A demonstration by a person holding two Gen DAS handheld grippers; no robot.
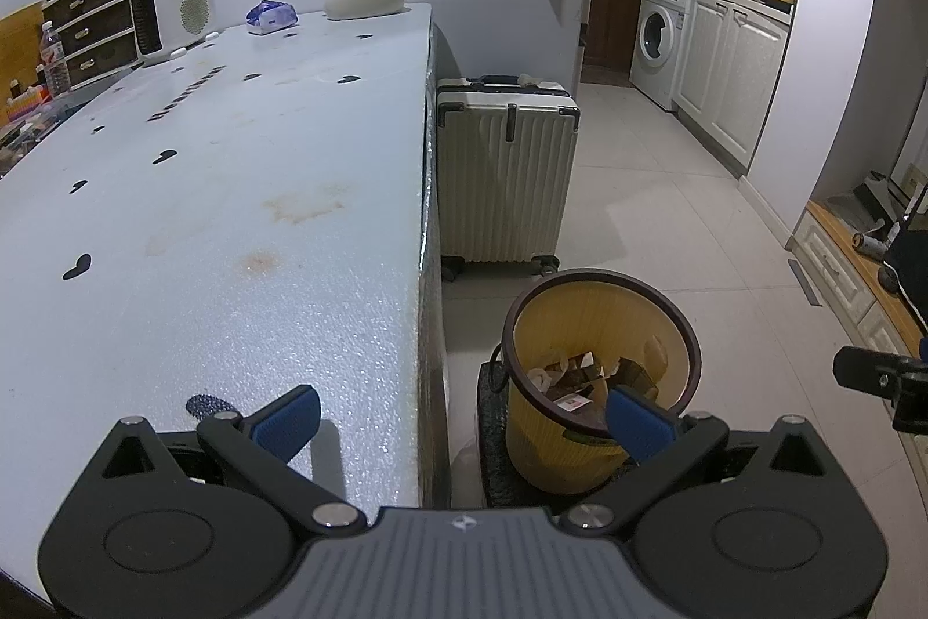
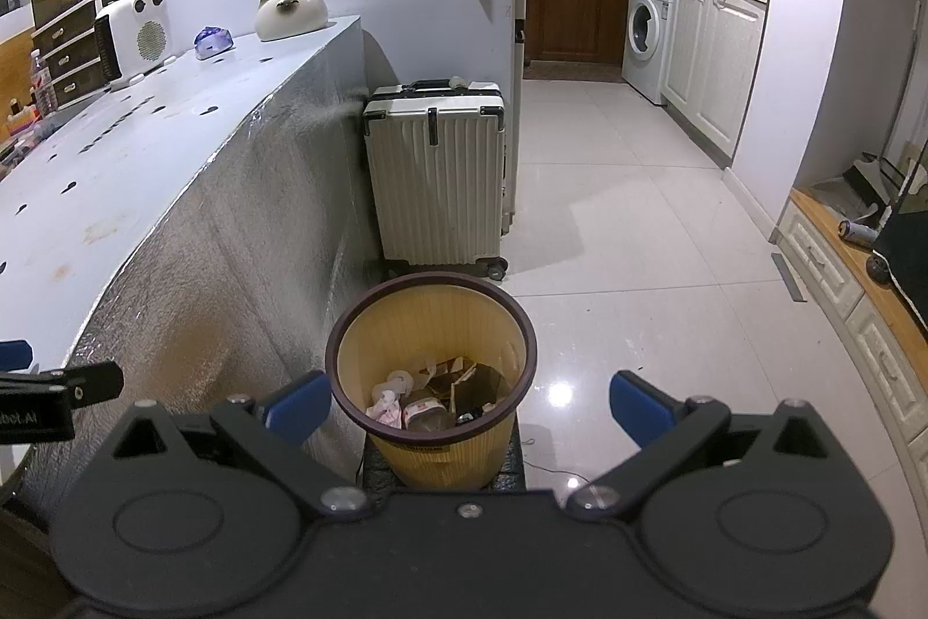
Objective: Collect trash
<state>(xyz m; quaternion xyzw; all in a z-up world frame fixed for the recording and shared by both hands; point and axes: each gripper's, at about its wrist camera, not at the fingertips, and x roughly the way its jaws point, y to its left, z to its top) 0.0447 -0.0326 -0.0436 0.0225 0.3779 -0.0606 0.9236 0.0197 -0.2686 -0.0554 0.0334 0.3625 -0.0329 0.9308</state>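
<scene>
Trash, crumpled paper and wrappers (image 2: 432, 395), lay inside the yellow ribbed plastic bin with a dark rim (image 2: 430, 364) at twelve o'clock from our right gripper (image 2: 468, 401). We held both it and our left gripper (image 1: 464, 422) spread wide, empty.

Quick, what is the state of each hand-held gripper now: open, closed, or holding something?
Left hand-held gripper: open, holding nothing.
Right hand-held gripper: open, holding nothing, above the yellow bin.

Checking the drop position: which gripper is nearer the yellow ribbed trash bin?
Right. The right gripper hangs centred above the yellow ribbed trash bin; the left gripper straddles the table edge beside it.
</scene>
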